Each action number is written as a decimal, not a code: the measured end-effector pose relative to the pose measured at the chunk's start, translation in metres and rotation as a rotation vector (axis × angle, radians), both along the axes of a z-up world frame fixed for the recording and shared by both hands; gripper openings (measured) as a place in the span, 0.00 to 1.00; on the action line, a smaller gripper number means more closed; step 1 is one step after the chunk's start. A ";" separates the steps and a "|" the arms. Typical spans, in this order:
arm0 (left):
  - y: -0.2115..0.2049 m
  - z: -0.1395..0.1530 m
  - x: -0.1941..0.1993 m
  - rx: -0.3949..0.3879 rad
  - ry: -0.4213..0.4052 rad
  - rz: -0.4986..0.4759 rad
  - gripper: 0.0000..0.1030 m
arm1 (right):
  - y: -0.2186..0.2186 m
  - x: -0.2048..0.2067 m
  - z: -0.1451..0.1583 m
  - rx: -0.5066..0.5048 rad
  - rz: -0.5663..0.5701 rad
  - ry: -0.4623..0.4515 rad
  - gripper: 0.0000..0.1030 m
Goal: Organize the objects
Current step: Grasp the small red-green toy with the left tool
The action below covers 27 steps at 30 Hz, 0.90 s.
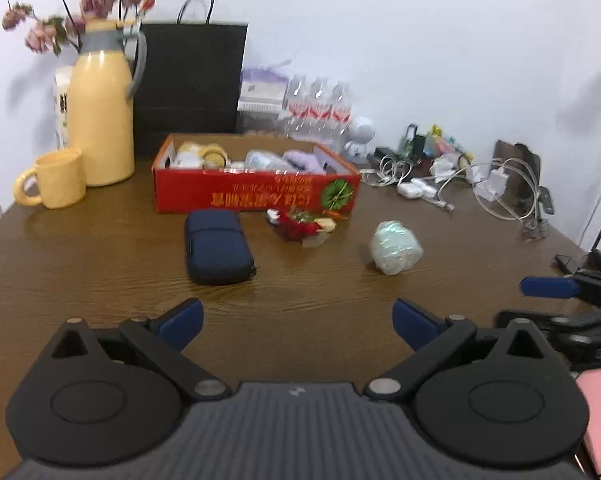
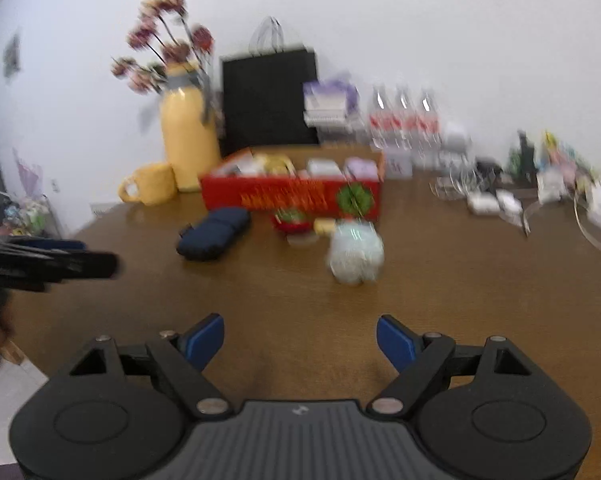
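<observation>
A red cardboard box holding several small items stands on the brown table. In front of it lie a dark blue zip pouch, a small red-and-green packet and a pale green wrapped bundle. My left gripper hovers open over bare table, well short of the pouch, with nothing between its blue pads. My right gripper is open too, empty, short of the bundle. The right wrist view is blurred.
A yellow jug with flowers, a yellow mug and a black paper bag stand behind the box at the left. Water bottles, cables and chargers crowd the back right. The other gripper's finger shows at the right edge.
</observation>
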State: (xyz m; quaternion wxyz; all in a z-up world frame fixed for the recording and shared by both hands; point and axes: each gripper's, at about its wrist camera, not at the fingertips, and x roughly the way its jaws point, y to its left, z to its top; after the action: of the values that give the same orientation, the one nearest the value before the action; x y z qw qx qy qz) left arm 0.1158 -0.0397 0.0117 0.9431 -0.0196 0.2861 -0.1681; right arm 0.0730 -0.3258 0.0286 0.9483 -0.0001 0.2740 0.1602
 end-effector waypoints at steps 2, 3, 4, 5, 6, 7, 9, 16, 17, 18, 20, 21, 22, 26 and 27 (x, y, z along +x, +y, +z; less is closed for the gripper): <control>-0.005 -0.007 0.029 -0.013 0.006 -0.001 0.94 | 0.003 0.009 -0.001 0.017 0.041 -0.017 0.79; -0.009 -0.008 0.043 -0.022 0.008 -0.010 0.94 | 0.006 0.017 -0.004 0.017 0.046 -0.010 0.79; -0.013 -0.009 0.060 -0.031 0.014 -0.022 0.92 | 0.011 0.029 -0.009 0.008 0.048 -0.003 0.78; -0.019 -0.010 0.080 -0.038 0.018 -0.028 0.90 | 0.017 0.048 -0.018 -0.011 0.046 0.013 0.75; -0.027 -0.012 0.101 -0.040 0.017 -0.043 0.91 | 0.022 0.062 -0.025 -0.025 0.045 0.029 0.70; -0.037 -0.016 0.125 -0.025 0.014 -0.071 0.91 | 0.029 0.084 -0.034 -0.041 0.047 0.055 0.64; -0.058 -0.026 0.162 0.035 0.033 -0.071 0.91 | 0.042 0.117 -0.047 -0.056 0.064 0.075 0.60; -0.079 -0.051 0.257 0.015 0.175 -0.111 0.47 | 0.073 0.222 -0.070 -0.111 0.045 0.067 0.60; -0.078 -0.055 0.265 0.007 0.210 -0.122 0.37 | 0.071 0.230 -0.072 -0.089 0.043 0.064 0.60; -0.075 -0.056 0.266 -0.013 0.223 -0.143 0.36 | 0.070 0.237 -0.074 -0.075 0.050 0.065 0.60; -0.069 -0.055 0.262 -0.037 0.222 -0.160 0.29 | 0.072 0.246 -0.077 -0.072 0.061 0.077 0.59; -0.066 -0.052 0.259 -0.036 0.211 -0.151 0.28 | 0.074 0.248 -0.079 -0.078 0.069 0.073 0.58; -0.062 -0.049 0.255 -0.039 0.200 -0.138 0.21 | 0.076 0.250 -0.082 -0.093 0.080 0.073 0.55; -0.034 -0.021 0.230 -0.116 0.124 -0.106 0.20 | 0.080 0.247 -0.088 -0.116 0.077 0.070 0.21; -0.027 -0.015 0.223 -0.126 0.108 -0.085 0.20 | 0.080 0.246 -0.088 -0.120 0.069 0.068 0.09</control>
State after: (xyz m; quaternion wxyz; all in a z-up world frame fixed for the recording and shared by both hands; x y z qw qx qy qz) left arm 0.3384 -0.0664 -0.0030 0.9154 -0.0758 0.3258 -0.2241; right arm 0.3193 -0.2460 -0.0594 0.9306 -0.0609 0.3149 0.1762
